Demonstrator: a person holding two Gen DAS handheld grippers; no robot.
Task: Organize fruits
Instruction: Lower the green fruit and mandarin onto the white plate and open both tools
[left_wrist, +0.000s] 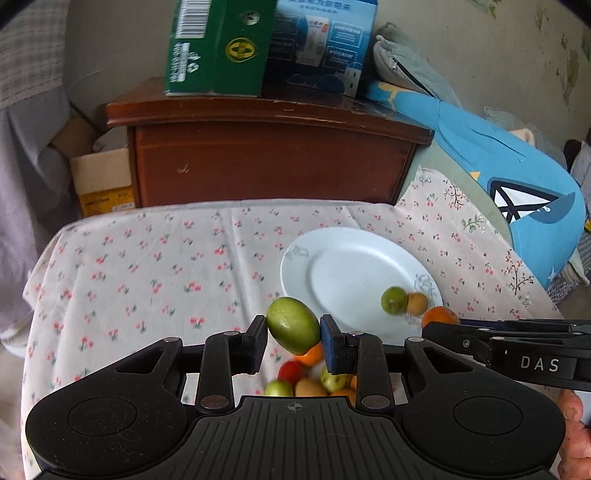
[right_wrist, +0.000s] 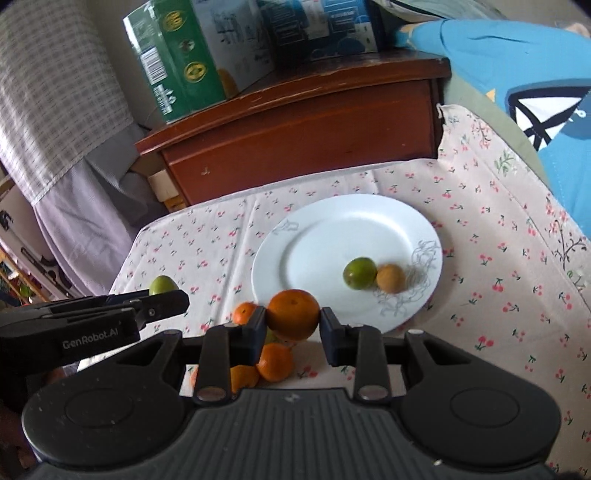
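Observation:
My left gripper (left_wrist: 293, 330) is shut on a green oval fruit (left_wrist: 293, 325), held above the cherry-print cloth. My right gripper (right_wrist: 293, 321) is shut on an orange (right_wrist: 293, 314) just in front of the white plate (right_wrist: 332, 229). On the plate lie a round green fruit (right_wrist: 359, 272) and a small brown fruit (right_wrist: 390, 278), touching each other. Below the left gripper a pile of loose fruits (left_wrist: 310, 380) sits on the cloth, red, green and orange ones. Several oranges (right_wrist: 274, 362) lie under the right gripper. The left gripper's green fruit (right_wrist: 162, 285) shows at the left of the right wrist view.
A brown wooden cabinet (left_wrist: 273, 158) stands behind the table, with a green carton (left_wrist: 218, 48) and a blue box (left_wrist: 325, 44) on top. Blue bedding (left_wrist: 517, 177) lies at the right. A cardboard box (left_wrist: 101, 181) sits at the left. A hand (left_wrist: 574, 439) shows at the lower right.

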